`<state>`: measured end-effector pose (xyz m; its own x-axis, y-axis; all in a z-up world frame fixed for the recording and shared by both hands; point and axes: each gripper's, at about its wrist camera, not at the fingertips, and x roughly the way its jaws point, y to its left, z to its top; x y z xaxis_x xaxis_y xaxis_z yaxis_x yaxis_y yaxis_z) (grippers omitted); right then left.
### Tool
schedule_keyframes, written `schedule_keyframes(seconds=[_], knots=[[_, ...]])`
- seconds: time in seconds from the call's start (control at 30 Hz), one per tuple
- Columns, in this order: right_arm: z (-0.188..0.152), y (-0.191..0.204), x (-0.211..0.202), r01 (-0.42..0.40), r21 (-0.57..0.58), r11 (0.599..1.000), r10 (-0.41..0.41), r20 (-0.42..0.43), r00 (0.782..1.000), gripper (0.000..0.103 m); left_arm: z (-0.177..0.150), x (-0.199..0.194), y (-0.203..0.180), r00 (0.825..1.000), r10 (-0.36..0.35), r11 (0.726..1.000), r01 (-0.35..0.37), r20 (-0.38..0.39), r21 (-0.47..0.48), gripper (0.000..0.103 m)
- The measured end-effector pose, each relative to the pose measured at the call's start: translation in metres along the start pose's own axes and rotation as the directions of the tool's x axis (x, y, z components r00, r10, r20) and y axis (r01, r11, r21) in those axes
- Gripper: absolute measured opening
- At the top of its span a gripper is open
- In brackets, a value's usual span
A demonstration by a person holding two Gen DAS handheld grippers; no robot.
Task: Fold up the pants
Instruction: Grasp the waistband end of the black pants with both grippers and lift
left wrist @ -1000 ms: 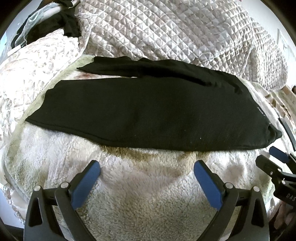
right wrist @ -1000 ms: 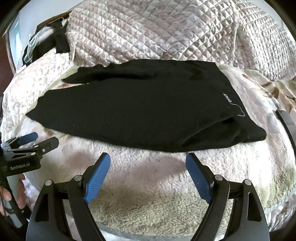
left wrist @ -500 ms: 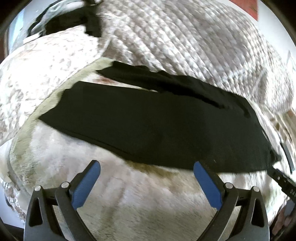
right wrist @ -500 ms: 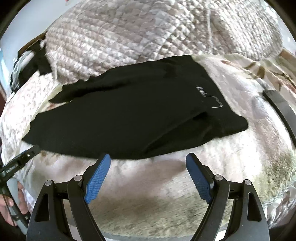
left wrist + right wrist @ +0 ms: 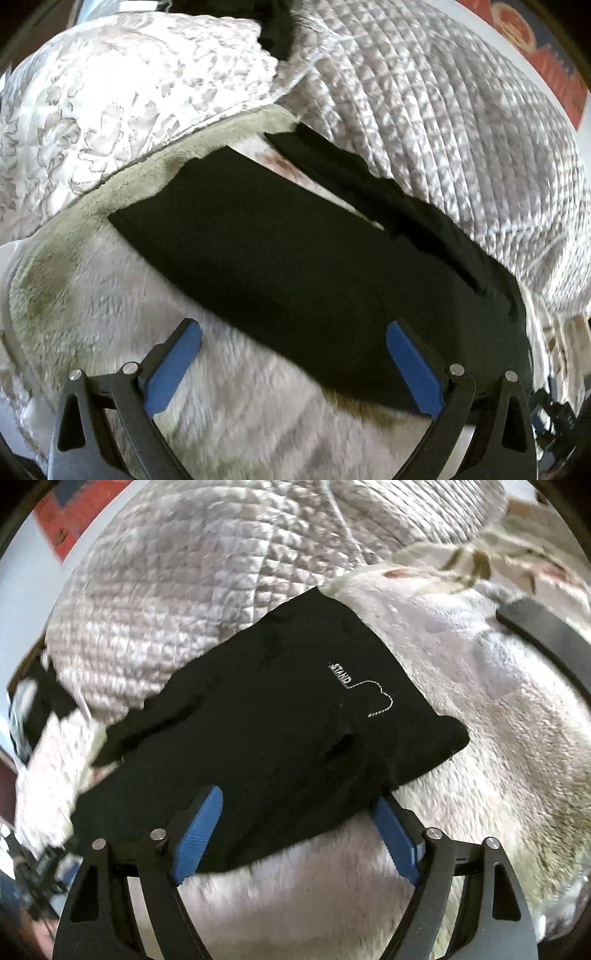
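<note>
Black pants [image 5: 295, 258] lie flat on a fluffy cream blanket [image 5: 110, 314], folded lengthwise with one leg over the other. The leg ends are at the upper left of the left wrist view. The waist end with small white lettering [image 5: 341, 674] shows in the right wrist view [image 5: 277, 720]. My left gripper [image 5: 291, 363] is open, its right finger over the pants' near edge. My right gripper [image 5: 299, 834] is open, with the near edge of the pants' waist part between its blue fingers [image 5: 201, 834].
A quilted grey-white bedcover [image 5: 443, 110] is heaped behind the pants. A patterned white cover [image 5: 110, 92] lies at the left. A dark strap [image 5: 546, 635] lies on the blanket at the right. Dark clothing [image 5: 273, 26] sits at the far back.
Both grippers have moved forward and tilted toward the pants. The pants' near edge now lies between the right gripper's fingers and at the left gripper's right finger. Both stay open.
</note>
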<state>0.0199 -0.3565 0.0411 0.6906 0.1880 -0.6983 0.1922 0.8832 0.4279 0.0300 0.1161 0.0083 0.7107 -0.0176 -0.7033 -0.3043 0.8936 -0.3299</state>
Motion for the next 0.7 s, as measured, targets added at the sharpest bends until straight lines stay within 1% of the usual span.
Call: schedule_keyframes(seconds=[0.03,0.07,0.17,0.2,0.27,0.3,0.33,0.37,0.4,0.43,0.47,0.5,0.57,0.6,0.63,0.67,0.7], knots=[[0.003,-0.002,0.002,-0.008,0.016,1.000,0.008,0.003,1.000,0.074,0.003,0.002,0.001,1.000,0.003,1.000,-0.003,0.008,-0.007,0.101],[0.005,-0.003,0.003,-0.012,0.022,1.000,0.011,0.008,1.000,0.067,0.007,0.005,0.003,1.000,0.012,1.000,-0.012,0.015,-0.011,0.099],[0.011,-0.006,0.005,-0.018,0.050,0.999,0.017,0.033,0.999,0.054,0.017,0.014,0.009,0.999,0.032,0.999,-0.030,0.028,-0.040,0.094],[0.013,-0.006,0.005,-0.020,0.052,0.998,0.018,0.044,0.999,0.053,0.020,0.015,0.009,0.999,0.038,0.998,-0.037,0.035,-0.041,0.094],[0.015,-0.006,0.003,-0.011,0.047,0.999,0.008,0.066,0.998,0.046,0.023,0.018,0.010,0.998,0.058,0.997,-0.057,0.039,-0.044,0.089],[0.015,-0.007,0.003,-0.011,0.049,0.999,0.007,0.072,0.997,0.044,0.024,0.019,0.010,0.997,0.066,0.997,-0.064,0.045,-0.047,0.087],[0.016,-0.008,0.006,-0.006,0.052,0.999,0.002,0.071,0.998,0.042,0.026,0.020,0.010,0.996,0.081,0.996,-0.078,0.047,-0.048,0.083],[0.018,-0.009,0.008,-0.001,0.055,0.998,-0.003,0.065,0.998,0.037,0.027,0.022,0.010,0.994,0.099,0.994,-0.097,0.048,-0.043,0.077],[0.019,-0.012,0.012,0.007,0.069,0.998,-0.011,0.059,0.998,0.034,0.029,0.024,0.010,0.992,0.113,0.993,-0.111,0.049,-0.040,0.074],[0.021,-0.017,0.014,0.018,0.090,0.996,-0.023,0.057,0.998,0.030,0.030,0.025,0.010,0.990,0.128,0.991,-0.126,0.050,-0.041,0.065],[0.023,-0.022,0.016,0.025,0.105,0.994,-0.032,0.059,0.998,0.025,0.032,0.026,0.012,0.988,0.144,0.989,-0.142,0.050,-0.045,0.053],[0.024,-0.027,0.017,0.033,0.125,0.992,-0.041,0.063,0.997,0.022,0.033,0.027,0.014,0.986,0.160,0.986,-0.157,0.049,-0.052,0.047],[0.028,-0.040,0.018,0.016,0.183,0.983,-0.028,0.062,0.998,0.018,0.035,0.027,0.019,0.982,0.181,0.982,-0.177,0.048,-0.068,0.022],[0.029,-0.043,0.018,0.006,0.196,0.981,-0.019,0.061,0.998,0.017,0.036,0.027,0.021,0.982,0.183,0.981,-0.179,0.046,-0.072,0.017],[0.030,-0.043,0.018,0.000,0.199,0.980,-0.012,0.060,0.998,0.015,0.036,0.026,0.022,0.983,0.177,0.982,-0.173,0.043,-0.073,0.008],[0.030,-0.041,0.016,-0.003,0.193,0.981,-0.010,0.063,0.998,0.013,0.037,0.025,0.022,0.985,0.169,0.984,-0.166,0.041,-0.067,0.004],[0.031,-0.039,0.013,-0.009,0.189,0.982,-0.004,0.068,0.998,0.013,0.037,0.023,0.022,0.985,0.167,0.985,-0.165,0.042,-0.060,0.004]])
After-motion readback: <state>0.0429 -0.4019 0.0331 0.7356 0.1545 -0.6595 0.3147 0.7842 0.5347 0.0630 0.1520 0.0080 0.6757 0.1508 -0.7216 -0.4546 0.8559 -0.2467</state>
